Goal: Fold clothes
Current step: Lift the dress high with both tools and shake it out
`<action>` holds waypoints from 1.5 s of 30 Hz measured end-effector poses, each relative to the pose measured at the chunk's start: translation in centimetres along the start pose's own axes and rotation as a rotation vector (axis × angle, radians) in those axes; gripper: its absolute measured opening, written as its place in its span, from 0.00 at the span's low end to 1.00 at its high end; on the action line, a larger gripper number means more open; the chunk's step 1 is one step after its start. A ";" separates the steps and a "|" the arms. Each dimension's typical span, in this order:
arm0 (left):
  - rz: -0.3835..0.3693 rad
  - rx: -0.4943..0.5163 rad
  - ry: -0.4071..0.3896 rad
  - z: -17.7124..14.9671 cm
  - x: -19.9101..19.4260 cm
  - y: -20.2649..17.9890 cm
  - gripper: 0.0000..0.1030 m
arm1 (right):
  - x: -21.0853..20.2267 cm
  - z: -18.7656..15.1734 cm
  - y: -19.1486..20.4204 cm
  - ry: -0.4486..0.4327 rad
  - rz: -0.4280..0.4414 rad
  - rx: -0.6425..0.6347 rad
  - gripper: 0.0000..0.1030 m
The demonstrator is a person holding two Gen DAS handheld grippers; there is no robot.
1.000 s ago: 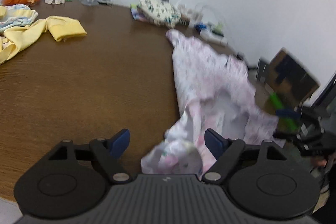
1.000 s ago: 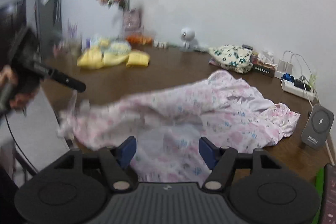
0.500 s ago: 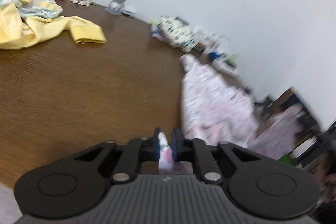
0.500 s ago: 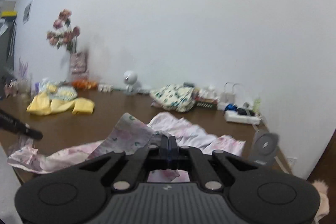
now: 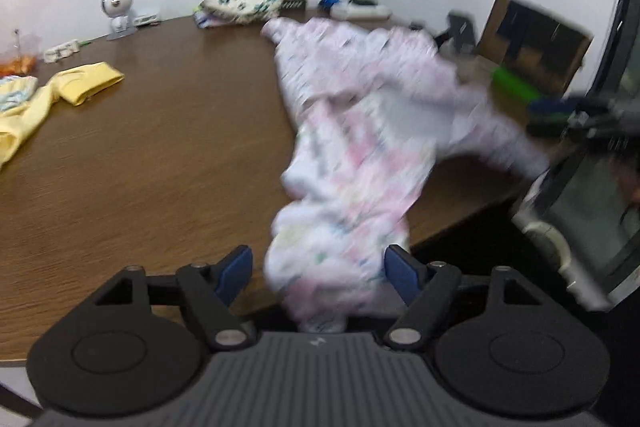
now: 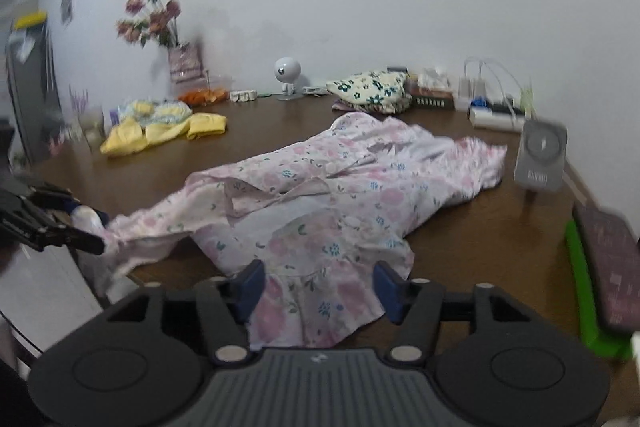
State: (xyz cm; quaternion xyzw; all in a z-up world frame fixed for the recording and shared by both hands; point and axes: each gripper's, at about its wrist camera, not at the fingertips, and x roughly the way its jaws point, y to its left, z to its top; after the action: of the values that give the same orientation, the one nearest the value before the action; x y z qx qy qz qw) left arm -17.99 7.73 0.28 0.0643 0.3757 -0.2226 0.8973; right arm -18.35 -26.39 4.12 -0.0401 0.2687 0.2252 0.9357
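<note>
The pink floral cotton garment [image 6: 340, 187] lies spread on the round brown wooden table [image 6: 500, 227], one end hanging over the near edge. Both grippers are opening. The left gripper [image 5: 318, 267] has its blue pads apart with a bunched part of the cloth between them — the right gripper [image 6: 320, 285] likewise, wide over the ruffled hem.

white figurine [image 6: 287, 73], flowers [image 6: 150, 13], possibly charger [image 6: 541, 155]
</note>
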 end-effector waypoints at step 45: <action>0.054 -0.034 -0.764 42.1 -9.3 6.0 0.02 | 9.8 32.9 1.4 -0.637 -0.713 -0.722 0.00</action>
State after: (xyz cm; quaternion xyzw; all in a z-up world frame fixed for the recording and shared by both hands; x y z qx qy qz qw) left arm 6.14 4.41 36.40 -0.0285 0.0160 -0.2006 0.9791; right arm 4.36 -14.81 27.08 -0.3738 -0.1484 -0.0247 0.9152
